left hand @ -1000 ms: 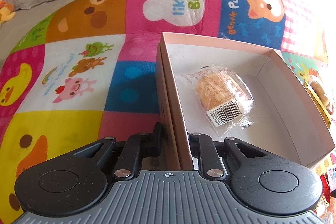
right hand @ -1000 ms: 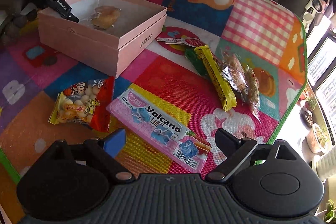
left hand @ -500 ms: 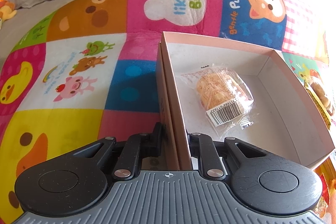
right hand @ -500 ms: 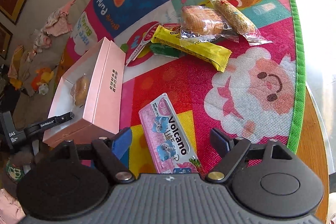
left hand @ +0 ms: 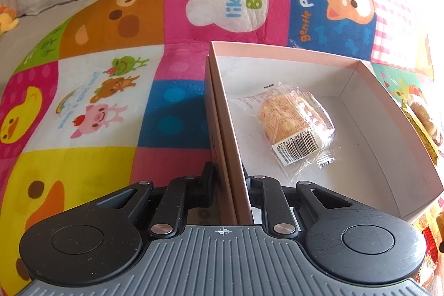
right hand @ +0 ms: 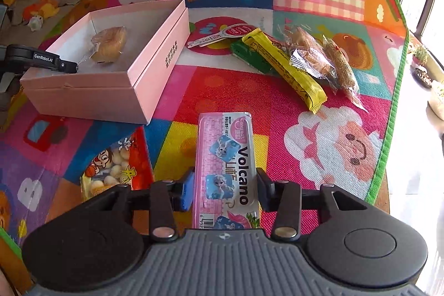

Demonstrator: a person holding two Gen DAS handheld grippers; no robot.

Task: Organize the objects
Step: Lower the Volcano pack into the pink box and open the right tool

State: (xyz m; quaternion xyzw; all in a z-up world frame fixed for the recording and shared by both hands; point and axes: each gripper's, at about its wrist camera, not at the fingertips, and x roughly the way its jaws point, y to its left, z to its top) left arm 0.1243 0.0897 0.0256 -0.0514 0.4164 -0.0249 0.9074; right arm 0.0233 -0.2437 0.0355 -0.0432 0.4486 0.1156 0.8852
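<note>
A pink open box (left hand: 383,90) sits on a colourful cartoon mat. A wrapped pastry (left hand: 294,119) lies inside it. My left gripper (left hand: 229,181) is shut on the box's near wall (left hand: 233,146). In the right wrist view the box (right hand: 155,63) is at the left with the pastry (right hand: 109,43) inside and the left gripper (right hand: 41,60) on its far side. My right gripper (right hand: 224,190) straddles a pink Volcano snack pack (right hand: 226,157), with the jaws close against its sides.
A red bag of round snacks (right hand: 116,168) lies left of the Volcano pack. A yellow bar (right hand: 283,68), a green pack (right hand: 249,57), clear-wrapped snacks (right hand: 313,54) and a red-white sachet (right hand: 219,35) lie right of the box. The mat's green edge (right hand: 394,85) is at the right.
The right gripper swung round and came down over the Volcano pack, and its jaws narrowed onto the pack's sides. The left gripper and box have not moved.
</note>
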